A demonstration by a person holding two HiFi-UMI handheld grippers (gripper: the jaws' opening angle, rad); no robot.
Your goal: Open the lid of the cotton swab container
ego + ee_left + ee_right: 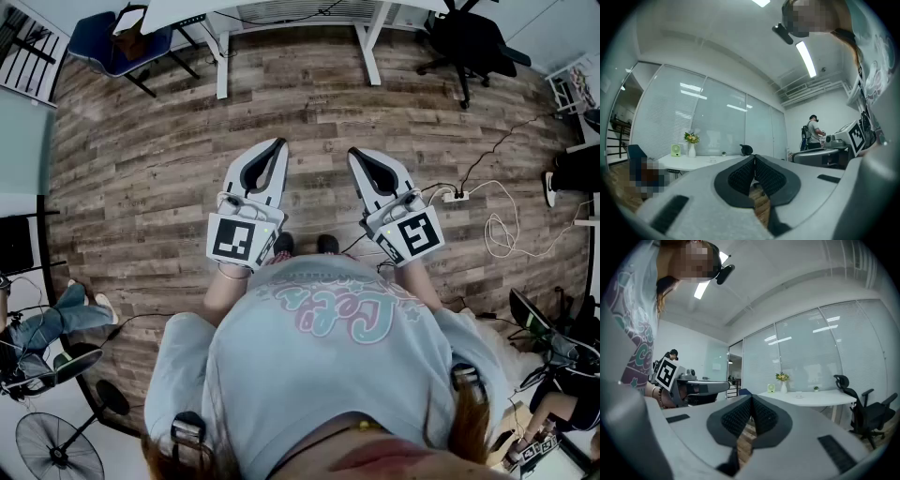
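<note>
No cotton swab container shows in any view. In the head view both grippers are held level in front of the person, over a wooden floor. My left gripper [279,142] is shut, its jaws meeting at the tip with nothing between them; its own view shows the black pads [740,176] pressed together. My right gripper [353,152] is shut too and empty, its pads [738,416] touching. Each gripper appears at the edge of the other's view, the right gripper [820,152] and the left gripper [722,386].
A white desk [281,14] stands ahead, with a blue chair [117,42] to its left and a black office chair [473,42] to its right. Cables and a power strip [457,196] lie on the floor at right. A floor fan [58,448] stands at lower left. Another person [813,131] stands far off.
</note>
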